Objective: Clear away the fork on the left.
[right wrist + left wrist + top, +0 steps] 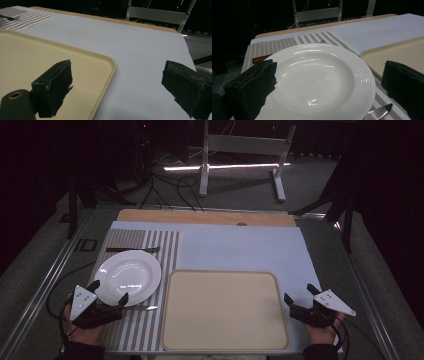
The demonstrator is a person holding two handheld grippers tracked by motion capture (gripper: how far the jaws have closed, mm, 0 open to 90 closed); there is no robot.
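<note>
Left claw is spread wide, holding nothing, hovering right at the near rim of the white plate; in the left gripper view the plate sits between the two jaws and just ahead of them, with one jaw over its near edge. The plate rests on a striped placemat on the desk. A knife lies just to the side of the claw, its tip near the plate rim, and a brown-handled fork lies beyond the plate, past its far rim.

Right claw is also spread wide and empty, sitting at the near corner of the beige tray; in the right gripper view one jaw hangs over the tray edge and the other over the bare pale desk sheet.

Handling judgement: the plate looks like glazed ceramic, so stiff, fairly heavy for its size, slick and breakable. It lies flat, so the rim is the only hold; best to pinch the near rim across its thickness, with one jaw slid under the lip. A glossy rim could slip or tip if gripped lightly, and a drop may chip it.

No brand, label or readable writing on the plate, tray or placemat
</note>
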